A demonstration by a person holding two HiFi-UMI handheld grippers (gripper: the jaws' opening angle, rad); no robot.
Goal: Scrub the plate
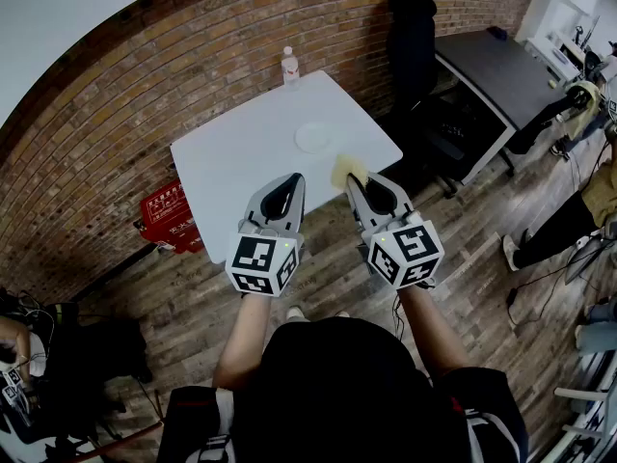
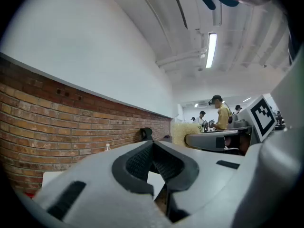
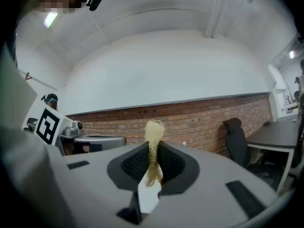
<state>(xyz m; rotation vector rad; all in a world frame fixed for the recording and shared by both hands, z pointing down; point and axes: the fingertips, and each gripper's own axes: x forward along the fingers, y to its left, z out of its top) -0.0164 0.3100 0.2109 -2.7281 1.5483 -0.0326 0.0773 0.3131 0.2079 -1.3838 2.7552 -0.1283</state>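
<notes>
A white plate (image 1: 313,137) lies on the white table (image 1: 241,162), toward its far right part. Both grippers are held side by side over the table's near edge, short of the plate. My right gripper (image 1: 353,178) (image 3: 152,161) is shut on a yellow scrub sponge (image 1: 345,170) (image 3: 153,144) that sticks out past the jaw tips. My left gripper (image 1: 288,183) (image 2: 153,150) is shut with nothing in it. From the left gripper view the sponge (image 2: 183,132) shows off to the right. The plate is not visible in either gripper view.
A small plastic bottle (image 1: 289,66) stands at the table's far edge by the brick wall (image 1: 116,114). A red crate (image 1: 170,216) sits on the floor left of the table. A black chair (image 1: 413,37) and a grey desk (image 1: 496,70) are to the right, with people nearby.
</notes>
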